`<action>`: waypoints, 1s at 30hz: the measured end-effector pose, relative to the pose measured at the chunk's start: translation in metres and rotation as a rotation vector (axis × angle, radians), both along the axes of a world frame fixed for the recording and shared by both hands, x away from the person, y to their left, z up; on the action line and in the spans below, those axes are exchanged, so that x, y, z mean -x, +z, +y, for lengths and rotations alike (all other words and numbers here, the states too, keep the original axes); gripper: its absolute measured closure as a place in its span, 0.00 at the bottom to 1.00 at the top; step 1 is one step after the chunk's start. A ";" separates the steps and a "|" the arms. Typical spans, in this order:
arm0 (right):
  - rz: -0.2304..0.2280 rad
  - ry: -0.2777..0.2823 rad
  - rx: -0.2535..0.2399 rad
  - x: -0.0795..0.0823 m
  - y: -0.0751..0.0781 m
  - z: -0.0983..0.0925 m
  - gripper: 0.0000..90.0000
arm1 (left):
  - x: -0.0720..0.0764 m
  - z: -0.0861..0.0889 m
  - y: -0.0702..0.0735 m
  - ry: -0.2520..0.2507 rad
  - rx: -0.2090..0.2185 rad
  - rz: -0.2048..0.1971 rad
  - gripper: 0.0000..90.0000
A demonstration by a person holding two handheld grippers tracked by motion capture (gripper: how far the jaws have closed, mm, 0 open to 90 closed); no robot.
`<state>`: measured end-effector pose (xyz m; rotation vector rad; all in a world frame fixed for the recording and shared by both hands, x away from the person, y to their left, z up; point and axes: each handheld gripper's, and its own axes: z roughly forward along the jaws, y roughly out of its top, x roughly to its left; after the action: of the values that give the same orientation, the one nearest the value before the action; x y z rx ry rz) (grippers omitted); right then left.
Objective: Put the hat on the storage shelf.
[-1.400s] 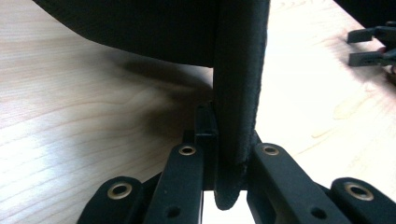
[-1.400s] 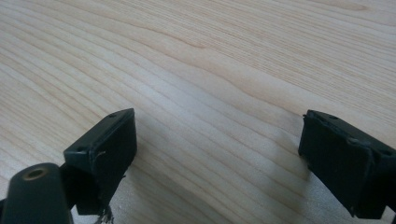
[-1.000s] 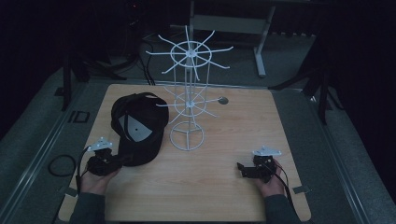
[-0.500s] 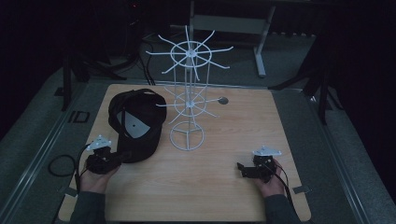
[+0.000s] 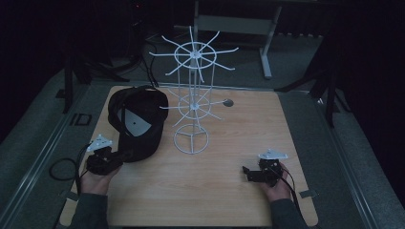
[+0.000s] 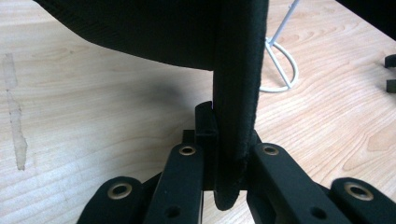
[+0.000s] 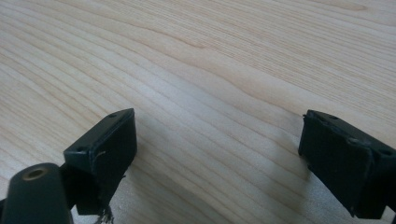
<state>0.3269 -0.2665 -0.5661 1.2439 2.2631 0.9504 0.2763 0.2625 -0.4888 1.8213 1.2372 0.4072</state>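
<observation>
A black cap (image 5: 137, 123) is held up off the wooden table (image 5: 210, 191) at the left, its inside with a white label facing the high camera. My left gripper (image 5: 125, 155) is shut on the cap's brim (image 6: 236, 93), which stands edge-on between the jaws in the left gripper view. A white wire hat rack (image 5: 192, 105) stands upright at the table's middle, just right of the cap; its ring base (image 6: 279, 65) lies beyond the brim. My right gripper (image 5: 245, 172) rests low at the right front, open, with bare wood between its fingertips (image 7: 105, 147).
A small grey disc (image 5: 228, 102) lies on the table behind the rack's right side. A cable loop (image 5: 59, 168) trails off the left edge. A strip of tape (image 6: 14, 116) marks the wood. Table legs and dark floor lie beyond the far edge.
The left gripper has lifted and tilted the cap slightly, shifting it a little toward the rack. The right gripper has stayed where it was.
</observation>
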 end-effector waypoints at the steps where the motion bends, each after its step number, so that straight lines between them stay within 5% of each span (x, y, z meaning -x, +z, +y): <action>1: 0.000 0.000 0.000 0.000 0.000 0.000 0.13 | 0.000 0.000 0.001 0.002 0.001 -0.002 0.96; 30: 0.000 0.001 0.000 0.000 0.000 0.000 0.13 | -0.001 -0.001 0.020 0.039 0.004 -0.068 0.96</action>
<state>0.3269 -0.2666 -0.5660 1.2434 2.2640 0.9499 0.2773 0.2620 -0.4689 1.7677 1.2275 0.4844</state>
